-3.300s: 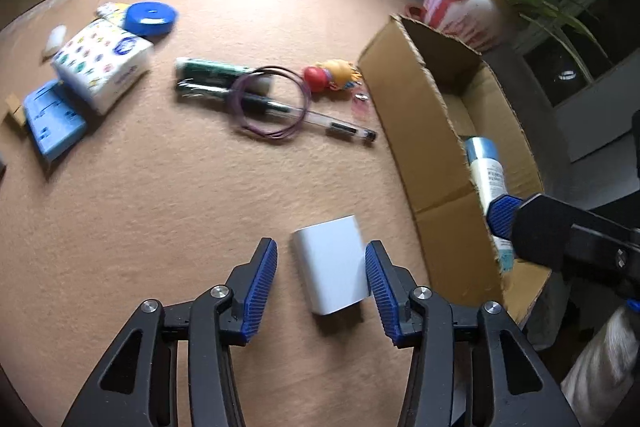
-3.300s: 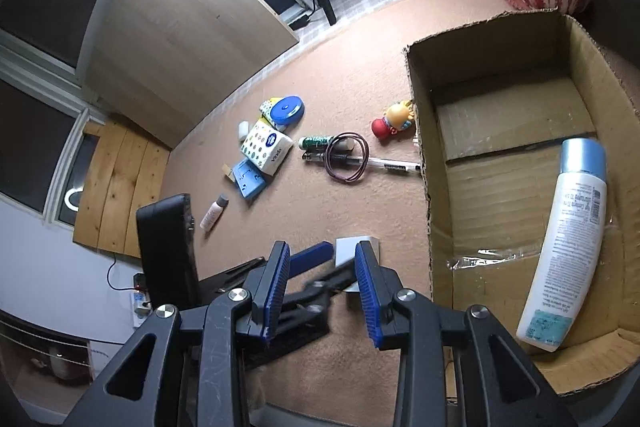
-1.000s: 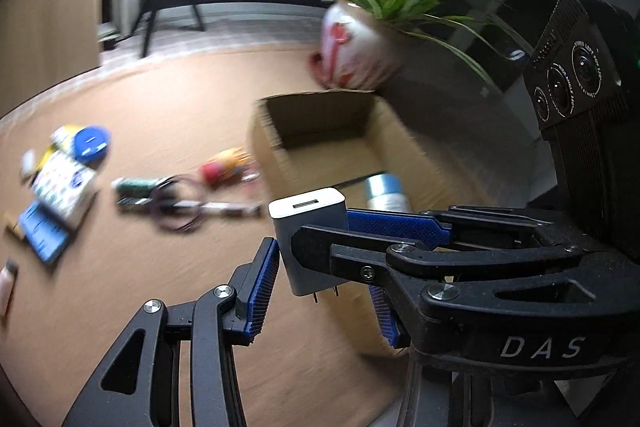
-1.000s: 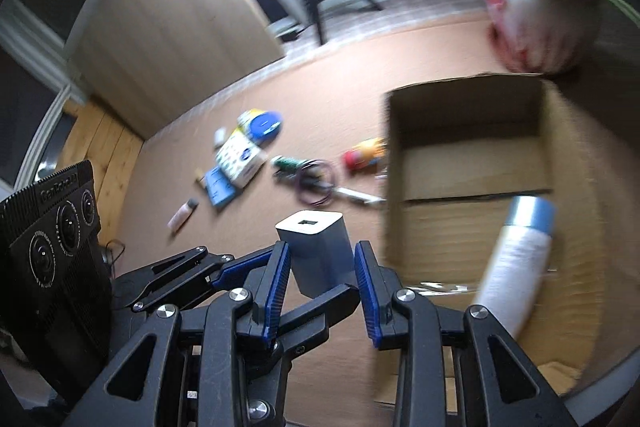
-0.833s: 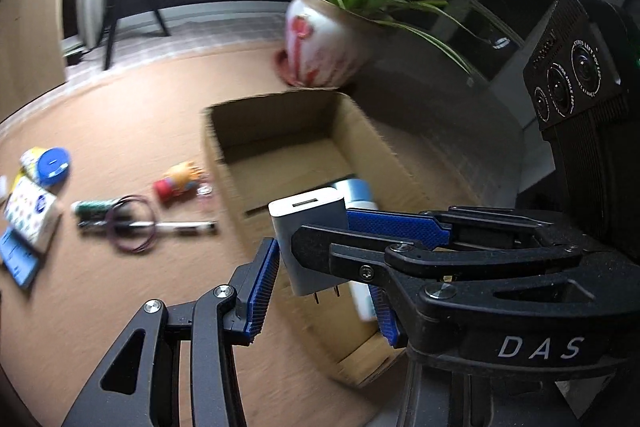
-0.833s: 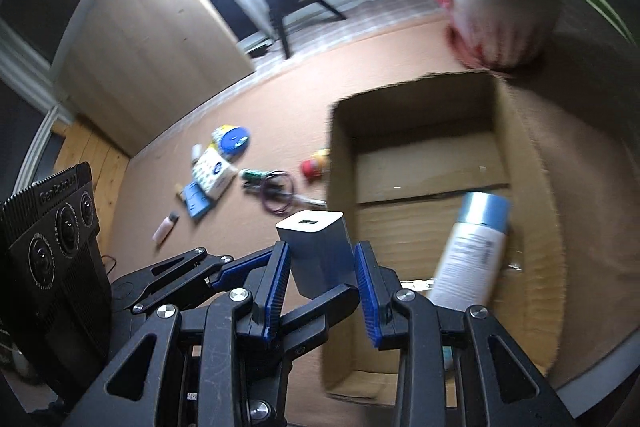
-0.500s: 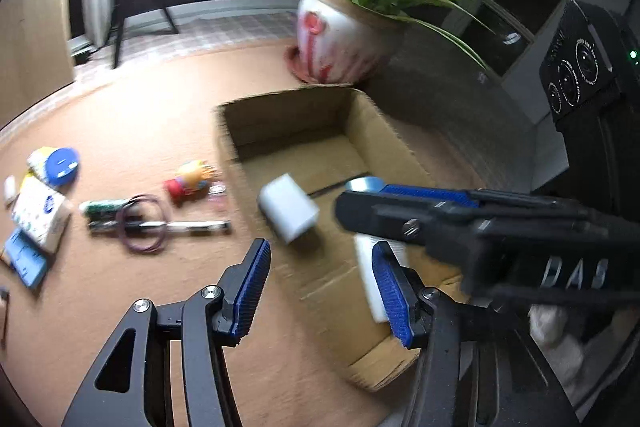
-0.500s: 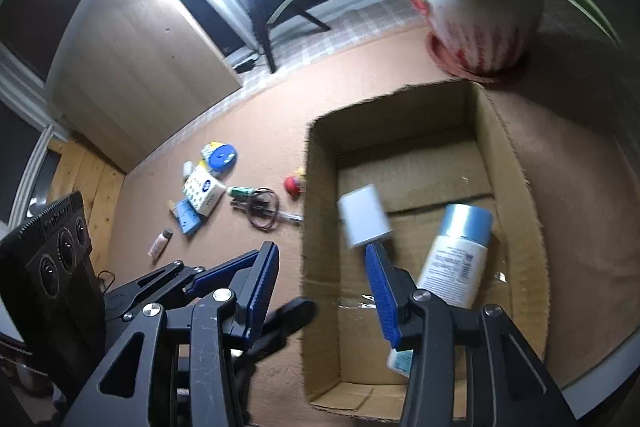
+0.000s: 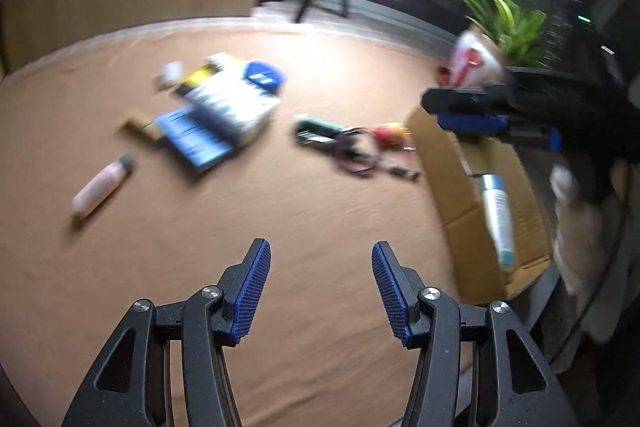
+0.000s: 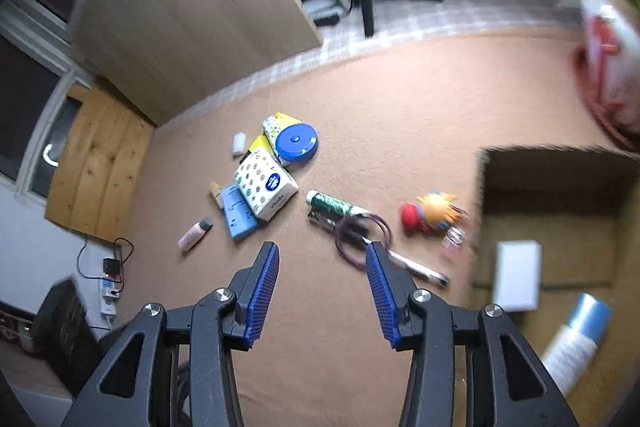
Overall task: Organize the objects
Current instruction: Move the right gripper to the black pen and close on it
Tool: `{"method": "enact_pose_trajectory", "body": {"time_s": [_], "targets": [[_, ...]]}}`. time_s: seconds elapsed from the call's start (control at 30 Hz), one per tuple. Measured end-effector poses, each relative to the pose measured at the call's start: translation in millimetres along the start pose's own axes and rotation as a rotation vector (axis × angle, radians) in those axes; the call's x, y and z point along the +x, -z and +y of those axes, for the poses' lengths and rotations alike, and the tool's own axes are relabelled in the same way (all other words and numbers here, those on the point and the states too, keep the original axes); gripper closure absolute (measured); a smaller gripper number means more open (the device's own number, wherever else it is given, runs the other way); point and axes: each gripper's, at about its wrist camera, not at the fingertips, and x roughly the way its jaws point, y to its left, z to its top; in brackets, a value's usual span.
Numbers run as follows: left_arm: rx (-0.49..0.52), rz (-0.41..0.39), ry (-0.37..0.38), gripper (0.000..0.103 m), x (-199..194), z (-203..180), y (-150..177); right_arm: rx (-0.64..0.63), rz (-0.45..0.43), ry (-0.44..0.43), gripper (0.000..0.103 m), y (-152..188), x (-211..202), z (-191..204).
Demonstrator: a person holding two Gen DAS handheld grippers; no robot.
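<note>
Inside the box (image 10: 556, 187) at right, the charger (image 10: 516, 275) and bottle (image 10: 572, 343) already lie. Your left hand-held gripper (image 9: 320, 291) and right hand-held gripper (image 10: 322, 293) both gape, holding nothing. Reaching for the pen (image 10: 416, 269), you risk snagging the cord (image 10: 362, 237) looped over it.
</note>
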Motion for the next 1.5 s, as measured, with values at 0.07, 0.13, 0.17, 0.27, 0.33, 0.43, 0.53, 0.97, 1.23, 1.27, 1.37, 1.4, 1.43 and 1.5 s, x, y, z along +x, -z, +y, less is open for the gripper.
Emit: {"method": "enact_pose_trajectory", "body": {"time_s": [0.07, 0.13, 0.17, 0.27, 0.33, 0.43, 0.53, 0.97, 1.23, 1.27, 1.37, 1.4, 1.43, 1.5], "targets": [[-0.023, -0.002, -0.013, 0.046, -5.2, 12.8, 6.5, 0.009, 0.037, 0.017, 0.061, -10.5, 20.5, 2.3], [-0.045, -0.005, -0.024, 0.046, -12.9, 28.2, 13.4, 0.032, 0.062, 0.063, 0.061, -21.9, 42.2, 2.2], [-0.055, -0.007, -0.029, 0.046, -16.0, 34.9, 15.4, 0.039, 0.068, 0.070, 0.061, -24.0, 46.8, 2.3], [-0.080, -0.012, -0.040, 0.046, -24.3, 50.0, 22.0, 0.063, 0.089, 0.126, 0.061, -32.6, 65.0, -3.5], [-0.098, -0.015, -0.049, 0.046, -30.2, 61.1, 27.0, 0.096, 0.108, 0.155, 0.061, -35.2, 74.6, -10.7], [-0.115, -0.014, -0.054, 0.046, -32.4, 70.4, 29.4, 0.133, 0.129, 0.184, 0.061, -35.7, 80.9, -17.3], [-0.120, -0.016, -0.046, 0.046, -35.6, 73.9, 31.0, 0.137, 0.145, 0.192, 0.062, -32.5, 83.4, -18.4], [-0.105, -0.015, 0.021, 0.046, -32.2, 71.7, 25.5, 0.126, 0.251, 0.026, 0.073, 45.9, 84.3, 21.9], [-0.117, -0.008, 0.019, 0.046, -33.0, 79.3, 30.1, 0.145, 0.246, -0.045, 0.073, 89.4, 79.5, 45.6], [-0.119, -0.006, 0.016, 0.046, -32.9, 80.7, 31.5, 0.155, 0.242, -0.064, 0.073, 94.7, 77.3, 47.4], [-0.124, -0.002, 0.011, 0.046, -33.3, 84.5, 35.3, 0.144, 0.232, -0.060, 0.073, 97.8, 79.3, 49.6], [-0.125, 0.000, 0.009, 0.046, -33.5, 85.5, 36.6, 0.144, 0.228, -0.058, 0.073, 102.4, 74.5, 49.4], [-0.127, 0.001, 0.006, 0.046, -33.8, 86.9, 38.1, 0.142, 0.228, -0.054, 0.073, 104.1, 73.4, 48.8], [-0.132, 0.002, 0.004, 0.046, -34.1, 89.3, 40.0, 0.133, 0.230, -0.042, 0.073, 108.5, 68.9, 47.5]]}}
